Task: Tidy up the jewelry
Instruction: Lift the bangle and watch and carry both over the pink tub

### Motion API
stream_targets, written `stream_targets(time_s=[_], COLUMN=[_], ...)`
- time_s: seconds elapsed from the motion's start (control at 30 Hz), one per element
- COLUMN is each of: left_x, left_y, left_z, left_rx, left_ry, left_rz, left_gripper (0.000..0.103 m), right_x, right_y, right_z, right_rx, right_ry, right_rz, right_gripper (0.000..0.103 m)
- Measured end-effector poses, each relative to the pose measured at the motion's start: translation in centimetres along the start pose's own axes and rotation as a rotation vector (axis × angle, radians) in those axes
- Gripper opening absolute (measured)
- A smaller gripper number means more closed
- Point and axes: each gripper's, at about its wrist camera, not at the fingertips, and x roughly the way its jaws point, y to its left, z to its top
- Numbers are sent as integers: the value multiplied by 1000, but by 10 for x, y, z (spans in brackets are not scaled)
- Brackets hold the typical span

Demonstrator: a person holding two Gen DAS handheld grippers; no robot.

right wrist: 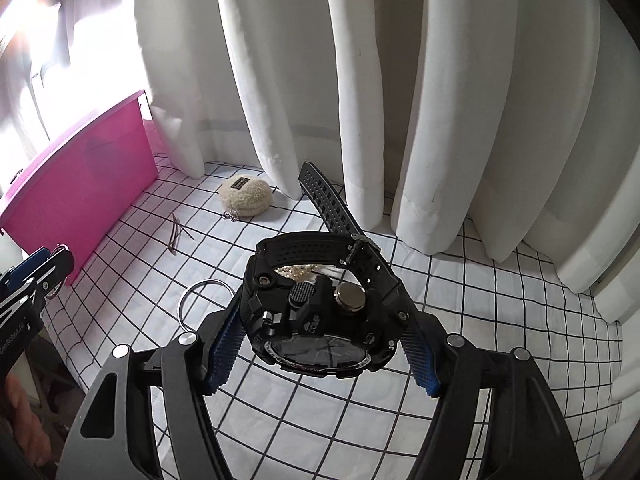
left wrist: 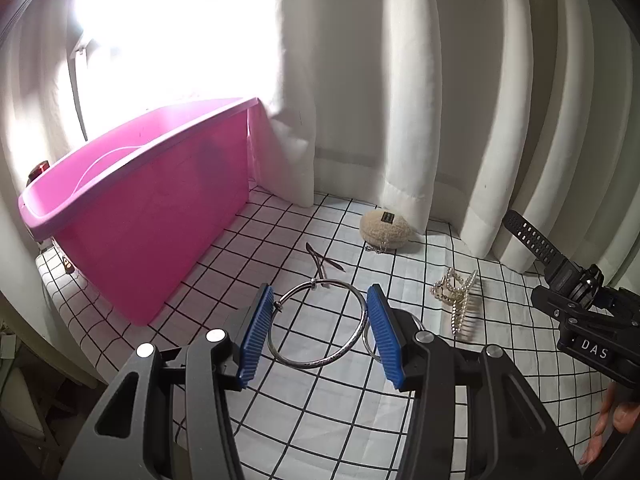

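Right gripper (right wrist: 320, 356) clamps black watch (right wrist: 320, 312), lifted above checked cloth (left wrist: 360, 420). Left gripper (left wrist: 316, 332) holds silver ring (left wrist: 318, 324) between half-spread pads. Pearl clip (left wrist: 456, 296), fuzzy pouch (left wrist: 386, 230), thin clip (left wrist: 322, 266) remain out; pink bin (left wrist: 160, 216) near (contents unclear).

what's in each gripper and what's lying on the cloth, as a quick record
left gripper: shut on silver bangle
right gripper: shut on black watch
on checked cloth: second ring, pearl clip, fluffy pouch
pink bin: at the cloth's left side
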Motion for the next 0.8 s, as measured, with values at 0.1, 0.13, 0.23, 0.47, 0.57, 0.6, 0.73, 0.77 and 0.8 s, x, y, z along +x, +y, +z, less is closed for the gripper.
stream_targets(time_s=[0.1,0.13,0.23,0.47,0.57,0.6,0.73,0.77,0.8], left_x=[-4,-7,-14,-27,-32,-34,-43,-44,-45], left_y=[7,11,21,42,52,57,77,83,88], left_z=[8,11,18,44,55,58,69,71,73], left_rx=[8,8,10,3,-3,-6,-25,-28,-30], left_ry=[-19,-28,-52,-108,-130,-139,-162,-167,-170], left_rz=[-5,-7,-10,-14,-11,-8,12,20,27], left_gripper=[47,47,47,47,47,47,47,47,47], right_x=[-8,-11,-19,-39,-42,-42,-42,-42,-42], right_y=[10,14,26,63,80,85,110,116,122], right_z=[9,13,24,56,68,71,86,90,94], right_rx=[-4,-4,-14,-57,-73,-79,-101,-106,-112], right_ry=[-16,-23,-49,-125,-146,-150,-174,-180,-184], right_rz=[4,7,14,38,56,63,91,98,106], right_gripper=[68,68,68,68,68,68,68,68,68])
